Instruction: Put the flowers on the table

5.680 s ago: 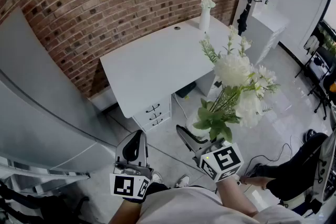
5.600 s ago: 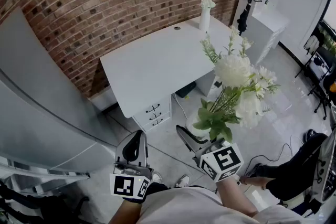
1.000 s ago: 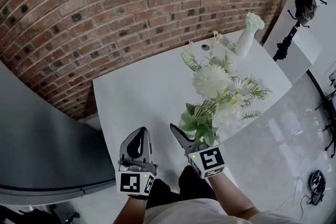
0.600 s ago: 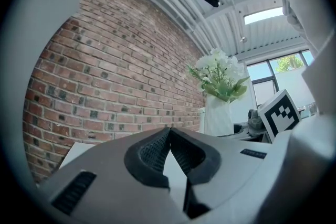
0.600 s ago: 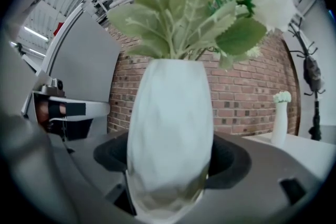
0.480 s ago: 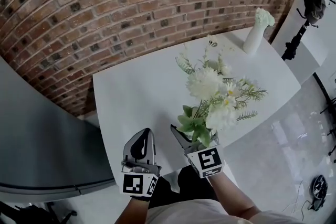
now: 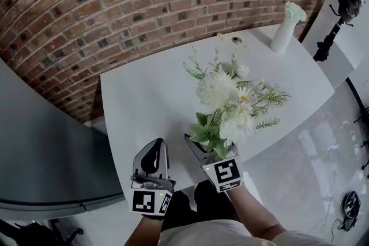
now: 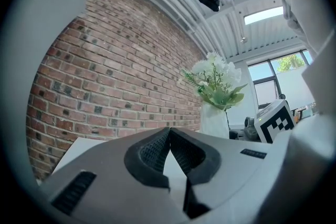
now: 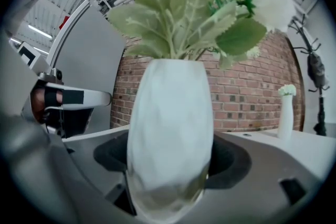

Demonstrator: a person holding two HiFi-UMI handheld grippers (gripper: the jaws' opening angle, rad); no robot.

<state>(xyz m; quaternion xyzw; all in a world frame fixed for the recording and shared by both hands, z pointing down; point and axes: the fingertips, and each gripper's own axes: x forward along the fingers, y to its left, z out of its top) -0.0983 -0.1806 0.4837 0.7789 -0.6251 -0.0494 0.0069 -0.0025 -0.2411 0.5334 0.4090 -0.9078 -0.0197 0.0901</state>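
Observation:
A bunch of white flowers (image 7: 230, 98) with green leaves stands in a pale ribbed vase (image 9: 170, 131). My right gripper (image 7: 202, 152) is shut on that vase and holds it over the near edge of the white table (image 7: 144, 106). In the right gripper view the vase fills the space between the jaws, with the leaves (image 9: 178, 13) above. The flowers (image 8: 215, 78) and vase (image 8: 215, 120) also show in the left gripper view, to the right. My left gripper (image 7: 151, 163) hangs at the table's near edge, shut, with nothing between its pads.
A slim white vase (image 7: 283, 31) with a pale bloom stands at the table's far right corner, near a round cable hole (image 7: 236, 40). A brick wall (image 7: 144, 3) runs behind the table. A black stand (image 7: 337, 14) is at right, glossy floor (image 7: 311, 147) beside it.
The table now lies closer beneath me and both grippers sit over its near edge. The flowers have come forward over the tabletop, still held in my right gripper.

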